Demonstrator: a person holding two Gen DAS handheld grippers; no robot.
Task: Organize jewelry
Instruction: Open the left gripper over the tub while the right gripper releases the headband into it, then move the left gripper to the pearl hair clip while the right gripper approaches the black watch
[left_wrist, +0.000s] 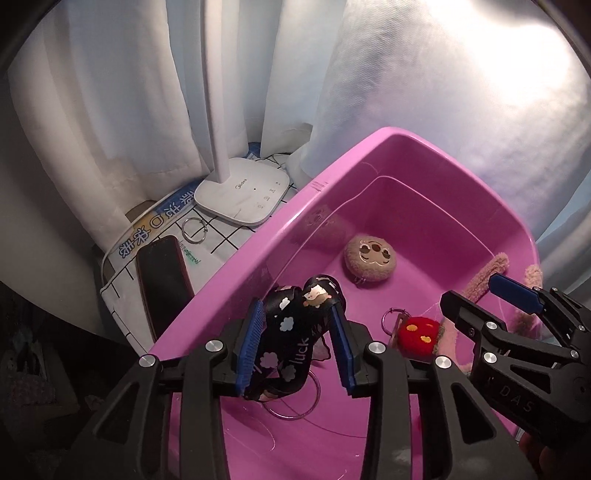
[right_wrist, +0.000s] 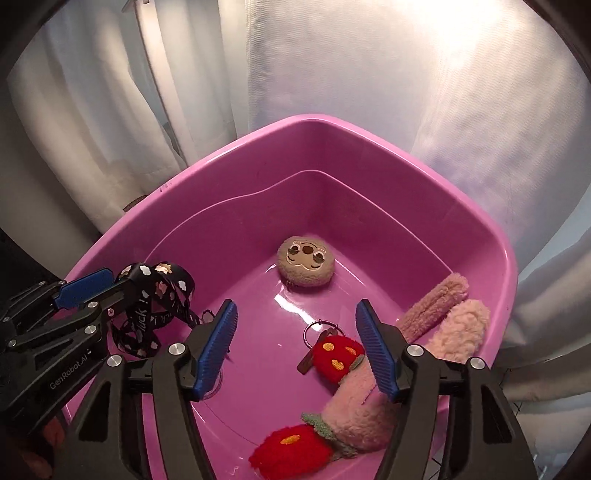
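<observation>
A pink plastic tub holds the items. My left gripper is over the tub's left side, jaws open, with a black printed lanyard lying between its blue pads and touching the left pad. A metal ring hangs below the lanyard. My right gripper is open and empty above a pink plush charm with red mushroom ends. A round tan plush face charm lies mid-tub.
Left of the tub on a grid-patterned cloth stand a white lamp base, a loose metal ring and a dark phone. White curtains hang behind.
</observation>
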